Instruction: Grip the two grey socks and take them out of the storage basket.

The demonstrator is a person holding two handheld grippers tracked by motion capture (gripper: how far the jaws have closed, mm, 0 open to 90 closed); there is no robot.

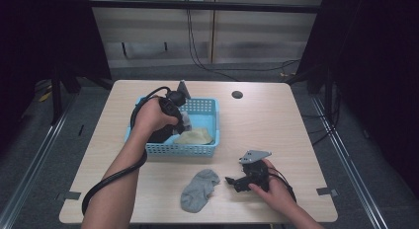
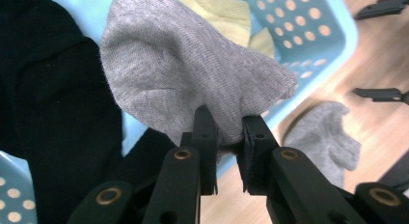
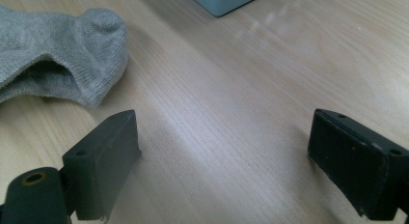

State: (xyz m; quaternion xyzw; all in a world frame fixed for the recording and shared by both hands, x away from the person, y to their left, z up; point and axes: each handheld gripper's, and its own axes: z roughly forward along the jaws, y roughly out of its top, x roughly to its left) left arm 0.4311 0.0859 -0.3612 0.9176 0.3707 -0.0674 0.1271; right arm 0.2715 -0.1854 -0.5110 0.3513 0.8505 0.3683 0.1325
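Pale wooden worktop (image 1: 276, 125) carries a light-blue perforated plastic basket (image 1: 210, 121). Left tool (image 2: 226, 132) pinches a soft, limp grey knit sock (image 2: 193, 74) by its edge, a light thing best taken at a fold. Right tool (image 3: 222, 156) gapes empty near another grey sock (image 3: 53, 60).

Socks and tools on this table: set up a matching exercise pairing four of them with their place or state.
Things:
1. grey sock in left tool
2. second grey sock
3. yellow sock
4. right tool

Places or states:
A. lying in the blue basket
B. open, low over the table
C. pinched between shut jaws, above the basket
D. flat on the table, in front of the basket

Pairs: 1-C, 2-D, 3-A, 4-B
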